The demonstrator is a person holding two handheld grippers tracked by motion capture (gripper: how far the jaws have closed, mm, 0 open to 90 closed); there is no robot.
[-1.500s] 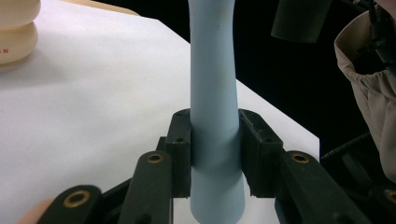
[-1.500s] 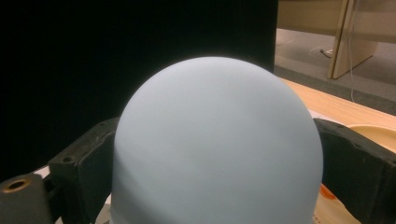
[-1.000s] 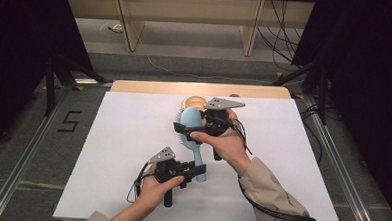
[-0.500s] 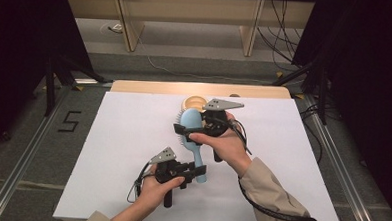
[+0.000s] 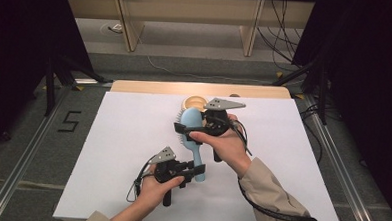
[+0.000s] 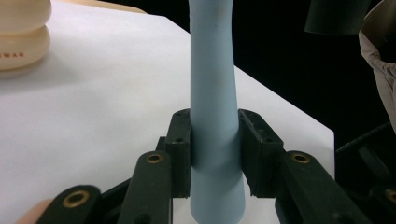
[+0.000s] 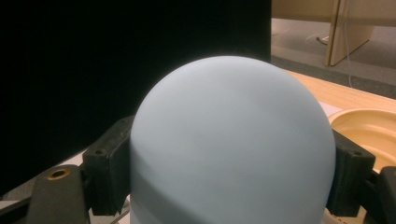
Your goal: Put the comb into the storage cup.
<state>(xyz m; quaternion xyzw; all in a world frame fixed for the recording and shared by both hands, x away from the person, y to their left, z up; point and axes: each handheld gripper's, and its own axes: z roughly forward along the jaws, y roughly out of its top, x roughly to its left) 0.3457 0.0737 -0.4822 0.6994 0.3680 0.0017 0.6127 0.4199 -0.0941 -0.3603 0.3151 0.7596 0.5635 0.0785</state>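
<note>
White table (image 5: 107, 156) under everything. My right gripper (image 7: 229, 186) is clamped across the wide rounded head of the pale blue hairbrush (image 5: 192, 140), smooth matte plastic, dark bristles along its left edge. My left gripper (image 6: 215, 154) is clamped on its slim round handle near the end. Brush sits mid-table between both. Tan ridged round container (image 5: 194, 101) just beyond the head.

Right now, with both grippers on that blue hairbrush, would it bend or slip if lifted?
The blue hairbrush looks like rigid plastic, so it probably stays straight. Its smooth handle could slide in the left gripper. The rounded head may slip from the right gripper.
</note>
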